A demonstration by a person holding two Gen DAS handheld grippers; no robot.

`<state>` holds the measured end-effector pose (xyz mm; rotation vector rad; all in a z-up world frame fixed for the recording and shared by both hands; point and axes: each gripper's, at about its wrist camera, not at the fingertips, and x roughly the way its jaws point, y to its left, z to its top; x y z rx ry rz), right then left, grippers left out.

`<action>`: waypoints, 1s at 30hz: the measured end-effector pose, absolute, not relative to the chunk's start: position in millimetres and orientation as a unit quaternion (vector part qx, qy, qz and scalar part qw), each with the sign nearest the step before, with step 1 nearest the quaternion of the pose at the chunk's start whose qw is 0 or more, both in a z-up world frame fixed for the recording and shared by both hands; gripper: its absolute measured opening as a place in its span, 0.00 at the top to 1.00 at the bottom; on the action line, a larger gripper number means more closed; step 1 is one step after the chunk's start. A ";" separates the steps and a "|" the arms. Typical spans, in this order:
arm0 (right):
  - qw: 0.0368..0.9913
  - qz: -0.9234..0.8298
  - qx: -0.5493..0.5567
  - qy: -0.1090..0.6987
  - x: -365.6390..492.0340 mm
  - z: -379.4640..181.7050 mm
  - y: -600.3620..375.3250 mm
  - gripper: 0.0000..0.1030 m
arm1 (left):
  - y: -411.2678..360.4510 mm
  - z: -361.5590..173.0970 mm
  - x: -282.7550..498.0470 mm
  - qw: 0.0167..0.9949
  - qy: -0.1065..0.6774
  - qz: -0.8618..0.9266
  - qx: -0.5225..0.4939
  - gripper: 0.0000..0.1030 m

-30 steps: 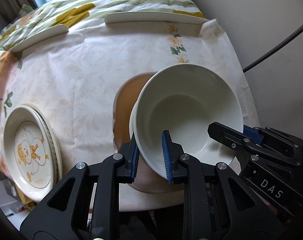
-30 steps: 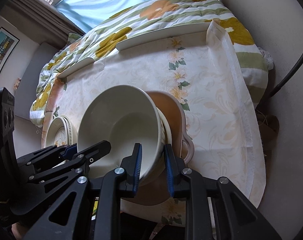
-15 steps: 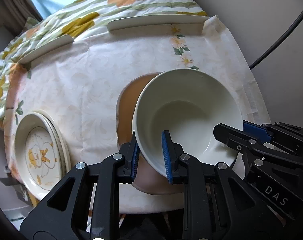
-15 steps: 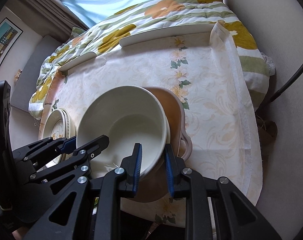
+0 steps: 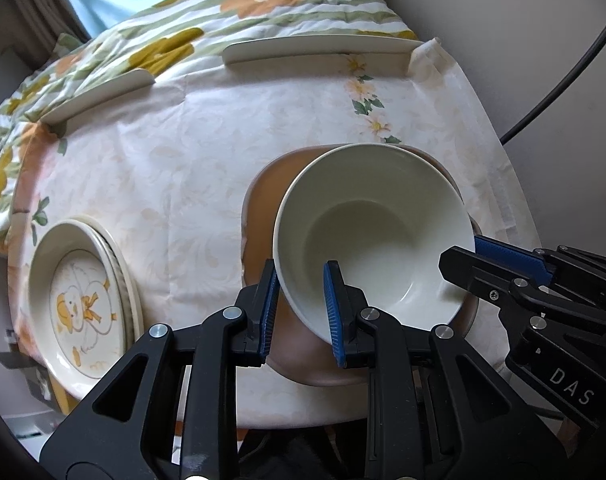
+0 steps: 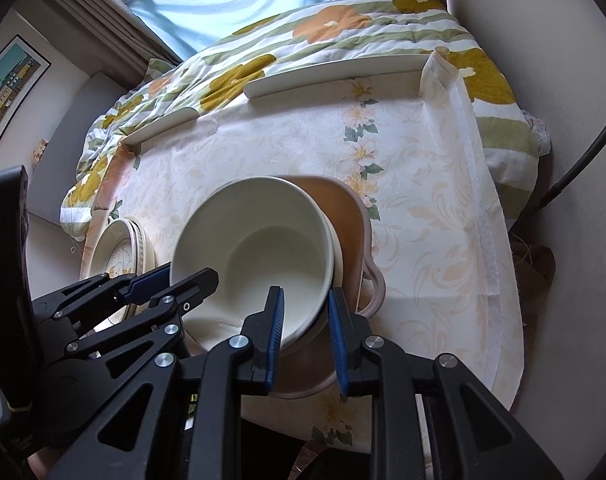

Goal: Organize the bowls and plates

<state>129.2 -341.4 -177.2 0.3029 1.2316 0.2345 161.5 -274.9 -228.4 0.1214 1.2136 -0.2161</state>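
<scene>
**Cream bowl pinched at both rims**

Cream bowl [image 5: 373, 236] held over brown dish [image 5: 263, 208], near table's front edge. Clamped at its near-left rim by left gripper [image 5: 299, 308], at its near-right rim by right gripper [image 6: 305, 334], one pad inside, one outside each. A second cream rim visible just beneath. Stacked duck-print plates [image 5: 77, 300] well apart to the left on floral tablecloth [image 5: 175, 160].

text: "das" | on: right tongs [image 5: 469, 254] body, white letters
</scene>
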 end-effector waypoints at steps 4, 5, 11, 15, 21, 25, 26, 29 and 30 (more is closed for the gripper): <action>0.808 0.108 0.148 0.560 126.0 -167.2 -344.1 0.80 | -271.2 -217.3 159.4 0.821 0.558 -0.108 0.054 0.82; 0.811 0.110 0.151 0.555 125.7 -162.7 -345.3 0.80 | -269.0 -213.0 158.4 0.823 0.554 -0.110 0.053 0.82; 0.835 0.112 0.138 0.521 114.1 -120.8 -347.9 0.80 | -247.8 -177.2 151.6 0.842 0.525 -0.118 0.050 0.82; 0.844 0.116 0.112 0.512 103.8 -98.9 -343.6 0.80 | -231.5 -152.8 143.5 0.852 0.506 -0.128 0.052 0.42; 0.834 0.092 0.085 0.537 93.5 -102.3 -344.0 0.42 | -221.7 -140.9 140.4 0.851 0.501 -0.137 0.080 0.02; 0.820 0.073 0.083 0.562 91.5 -119.0 -350.8 0.19 | -215.6 -156.4 141.2 0.828 0.532 -0.148 0.093 0.02; 0.815 0.074 0.090 0.567 90.3 -124.4 -353.2 0.14 | -215.0 -161.9 140.6 0.822 0.541 -0.151 0.096 0.02; 0.803 0.067 0.106 0.583 85.9 -141.4 -360.4 0.04 | -212.1 -180.7 138.0 0.804 0.563 -0.161 0.105 0.02; 0.800 0.064 0.108 0.586 84.9 -145.8 -361.5 0.04 | -212.8 -186.3 137.5 0.799 0.569 -0.163 0.108 0.02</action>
